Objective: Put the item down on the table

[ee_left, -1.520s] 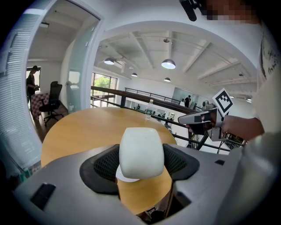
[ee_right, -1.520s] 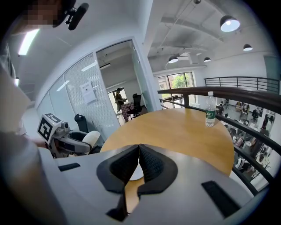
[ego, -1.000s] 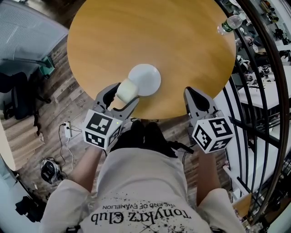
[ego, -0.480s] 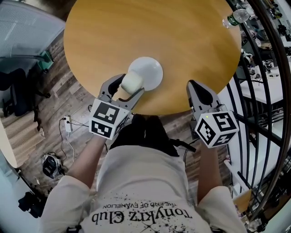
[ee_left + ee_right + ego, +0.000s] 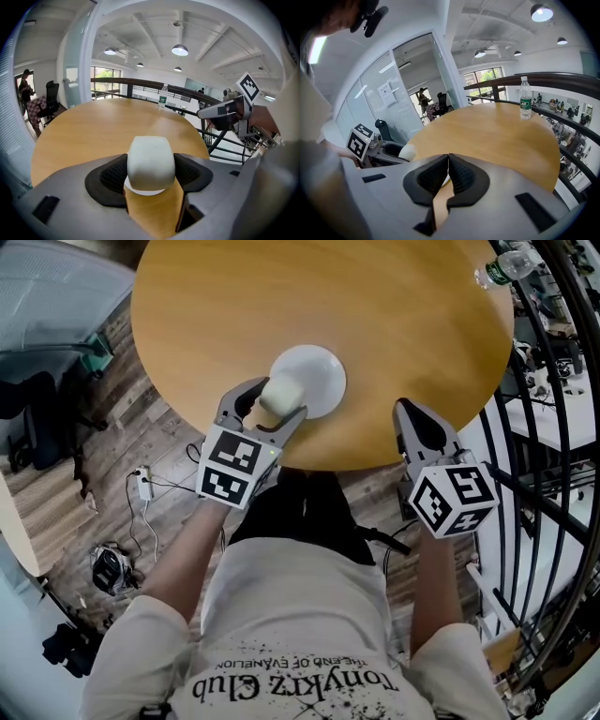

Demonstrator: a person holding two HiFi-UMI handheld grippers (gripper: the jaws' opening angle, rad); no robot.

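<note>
- Clamping white rounded item (image 5: 151, 161) in left gripper (image 5: 270, 401) — just above white plate (image 5: 321, 374), near counter (image 5: 281, 296) edge.
- Pressing right gripper (image 5: 448, 164) fully together, nothing between.
- Reading "Club" on shirt (image 5: 291, 652) — bottle (image 5: 502, 268) label illegible.

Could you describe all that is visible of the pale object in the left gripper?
The pale cream rounded object is smooth, matte, with soft corners. The left gripper's black padded fingers press its two sides. It hangs over the near rim of the round white plate on the round wooden table; contact with the plate cannot be told.
</note>
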